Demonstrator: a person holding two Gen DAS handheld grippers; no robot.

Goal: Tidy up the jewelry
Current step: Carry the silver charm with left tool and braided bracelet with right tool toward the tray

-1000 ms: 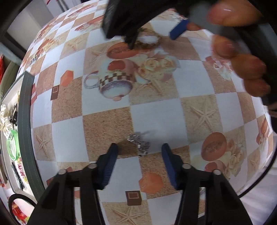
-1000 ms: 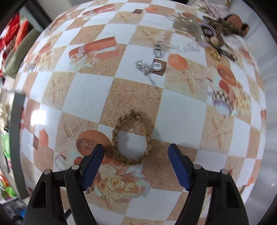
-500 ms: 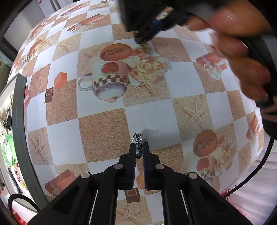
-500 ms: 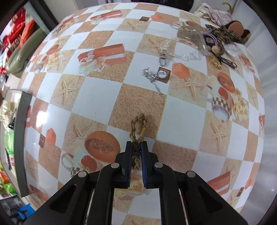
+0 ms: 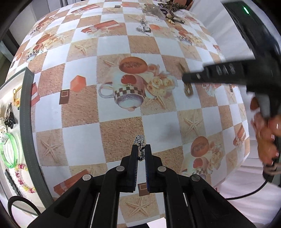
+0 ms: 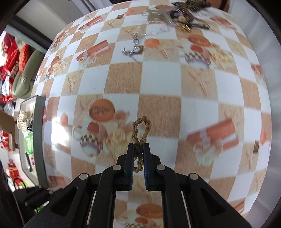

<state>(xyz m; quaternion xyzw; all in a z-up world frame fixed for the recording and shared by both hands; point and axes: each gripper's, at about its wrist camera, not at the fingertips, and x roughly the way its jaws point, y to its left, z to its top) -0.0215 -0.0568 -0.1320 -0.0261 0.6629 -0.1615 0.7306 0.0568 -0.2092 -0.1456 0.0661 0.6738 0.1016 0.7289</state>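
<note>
While the left gripper [image 5: 141, 154] pinches a silver chain [image 5: 139, 140], right jaws clamp the braided bracelet [image 6: 140, 133].

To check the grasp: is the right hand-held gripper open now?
No, the right hand-held gripper is shut on the braided bracelet, pinched between its fingers.

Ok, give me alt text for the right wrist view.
The right gripper is shut on a braided tan bracelet, squeezed into a figure-eight loop above a checkered tablecloth. A jewelry pile lies at the far edge, a grey-rimmed tray at left.
</note>
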